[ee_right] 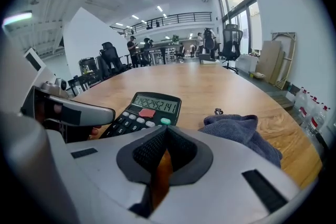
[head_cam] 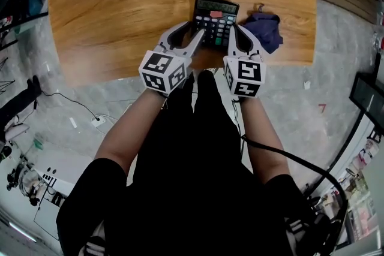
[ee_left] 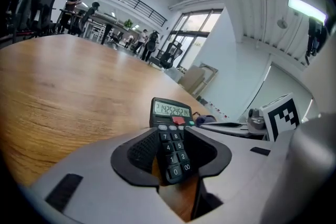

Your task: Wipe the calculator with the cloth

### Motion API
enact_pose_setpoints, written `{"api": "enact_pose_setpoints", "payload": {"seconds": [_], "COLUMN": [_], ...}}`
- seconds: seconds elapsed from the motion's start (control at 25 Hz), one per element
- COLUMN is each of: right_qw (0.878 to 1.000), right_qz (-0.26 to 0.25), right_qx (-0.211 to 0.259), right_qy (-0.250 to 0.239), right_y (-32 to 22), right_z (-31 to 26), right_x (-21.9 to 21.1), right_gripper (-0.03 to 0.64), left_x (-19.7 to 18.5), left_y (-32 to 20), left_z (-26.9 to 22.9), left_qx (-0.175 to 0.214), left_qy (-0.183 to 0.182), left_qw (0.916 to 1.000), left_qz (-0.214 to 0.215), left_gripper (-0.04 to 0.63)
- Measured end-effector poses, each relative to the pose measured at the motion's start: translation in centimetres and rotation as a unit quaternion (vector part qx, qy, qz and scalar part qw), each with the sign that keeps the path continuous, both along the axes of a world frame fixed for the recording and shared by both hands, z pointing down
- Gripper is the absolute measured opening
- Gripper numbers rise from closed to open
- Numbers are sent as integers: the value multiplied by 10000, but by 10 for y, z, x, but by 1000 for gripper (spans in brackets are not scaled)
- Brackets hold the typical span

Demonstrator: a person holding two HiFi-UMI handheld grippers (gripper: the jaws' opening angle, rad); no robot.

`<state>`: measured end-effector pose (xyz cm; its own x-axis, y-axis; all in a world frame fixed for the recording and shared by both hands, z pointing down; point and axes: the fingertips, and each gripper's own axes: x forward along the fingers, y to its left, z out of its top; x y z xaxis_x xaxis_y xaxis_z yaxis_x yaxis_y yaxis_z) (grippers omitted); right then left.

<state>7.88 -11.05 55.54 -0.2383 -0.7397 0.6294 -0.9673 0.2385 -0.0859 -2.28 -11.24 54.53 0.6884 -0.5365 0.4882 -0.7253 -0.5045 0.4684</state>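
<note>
Likely to go wrong: skidding the calculator (head_cam: 215,18) across the smooth table (head_cam: 120,9), through a slanted push from the left hand-held gripper (head_cam: 193,30) instead of a square clamp. Also pressing keys by landing the pads on the keypad. Further risk with the cloth (head_cam: 264,30): snagging only a corner of the bunched heap and trailing the rest.

Left hand-held gripper spread wide, straddling the calculator's near edge, apparently not yet pinching it. Right hand-held gripper (head_cam: 234,27) closed tight on nothing, so needing to open before any pick-up.

Calculator flat near the table's front edge, directly ahead of the left hand-held gripper, ahead and left of the right one. Cloth just right of the calculator, ahead and right of the right hand-held gripper, near but apart.
</note>
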Motion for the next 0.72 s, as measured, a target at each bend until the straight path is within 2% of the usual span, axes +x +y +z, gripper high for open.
{"api": "enact_pose_setpoints", "payload": {"seconds": [0.32,0.56,0.72], "right_qw": [10000,10000,9998], "right_qz": [0,65,137], "right_qx": [-12,6,66], "right_qy": [49,-28,-142], "right_y": [1,1,2], "right_z": [0,1,0], "right_x": [1,3,4], "right_gripper": [15,15,15], "left_x": [-6,0,2], "left_y": [1,6,4], "left_z": [2,-2,0], "left_qx": [-205,-588,-782], "left_qy": [-73,266,234], "left_qw": [9998,9976,9958], "left_qz": [-12,255,418], "left_gripper": [147,150,160]}}
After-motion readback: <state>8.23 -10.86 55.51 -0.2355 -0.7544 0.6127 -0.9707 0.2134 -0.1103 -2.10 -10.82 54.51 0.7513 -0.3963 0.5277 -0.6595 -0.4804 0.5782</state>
